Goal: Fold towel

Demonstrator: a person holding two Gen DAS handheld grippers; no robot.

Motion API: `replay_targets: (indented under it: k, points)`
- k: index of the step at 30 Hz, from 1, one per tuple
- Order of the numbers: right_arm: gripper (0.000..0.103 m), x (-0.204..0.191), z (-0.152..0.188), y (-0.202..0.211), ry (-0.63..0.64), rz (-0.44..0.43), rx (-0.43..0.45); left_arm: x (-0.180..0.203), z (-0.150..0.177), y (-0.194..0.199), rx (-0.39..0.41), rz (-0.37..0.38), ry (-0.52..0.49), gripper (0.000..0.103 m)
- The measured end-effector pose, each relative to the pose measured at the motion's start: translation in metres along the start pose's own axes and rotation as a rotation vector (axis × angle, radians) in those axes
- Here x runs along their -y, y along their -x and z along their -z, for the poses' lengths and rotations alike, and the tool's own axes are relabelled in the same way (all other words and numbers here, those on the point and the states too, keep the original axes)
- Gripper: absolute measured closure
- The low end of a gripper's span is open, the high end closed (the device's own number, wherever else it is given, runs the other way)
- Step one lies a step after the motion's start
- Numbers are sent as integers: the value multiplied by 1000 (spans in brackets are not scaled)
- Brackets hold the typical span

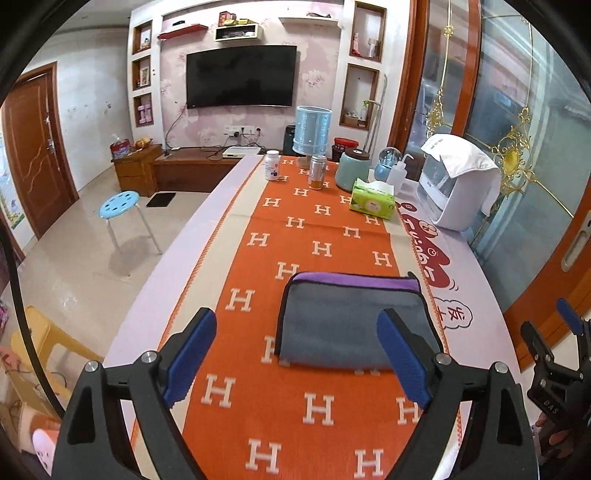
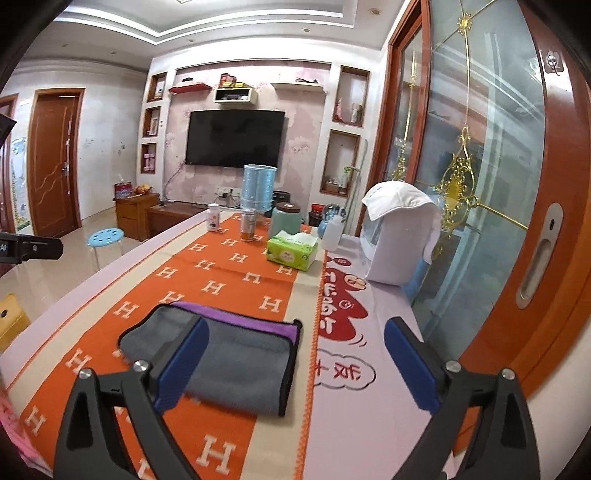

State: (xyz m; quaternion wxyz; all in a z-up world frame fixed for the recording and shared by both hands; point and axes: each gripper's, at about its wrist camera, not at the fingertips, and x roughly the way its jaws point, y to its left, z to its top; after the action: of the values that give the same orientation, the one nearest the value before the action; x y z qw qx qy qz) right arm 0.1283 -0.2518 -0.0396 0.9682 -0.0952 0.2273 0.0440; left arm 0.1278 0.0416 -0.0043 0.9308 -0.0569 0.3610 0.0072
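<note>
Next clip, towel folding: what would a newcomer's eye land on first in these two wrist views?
First, the orange table runner with white H letters running down the table. On it, near the camera, lies the folded towel, grey with a purple layer along its far edge. Both the left hand-held gripper and the right hand-held gripper are open, holding nothing.

Both views bright, even indoor light. Ceiling cove (image 2: 207, 27) glows white. Soft shadow under stool (image 1: 119, 204). Glare on floor (image 1: 74, 236). Strong fisheye bending and black vignette at edges. Slight blur on near tablecloth (image 1: 314, 406).
</note>
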Motion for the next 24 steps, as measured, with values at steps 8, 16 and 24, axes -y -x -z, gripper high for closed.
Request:
replay_targets:
  k: [8,16,24]
  points:
    - [1,-10,30,34,-35,-50,-61,-10,45,33,-42,-20,62,15]
    - [0,-23,52,54,-55,-109,-152,-23,77,50,-87,-56,126,15]
    - [0,-27,63,65,-112,-120,-270,-24,92,46,-165,-55,97,15]
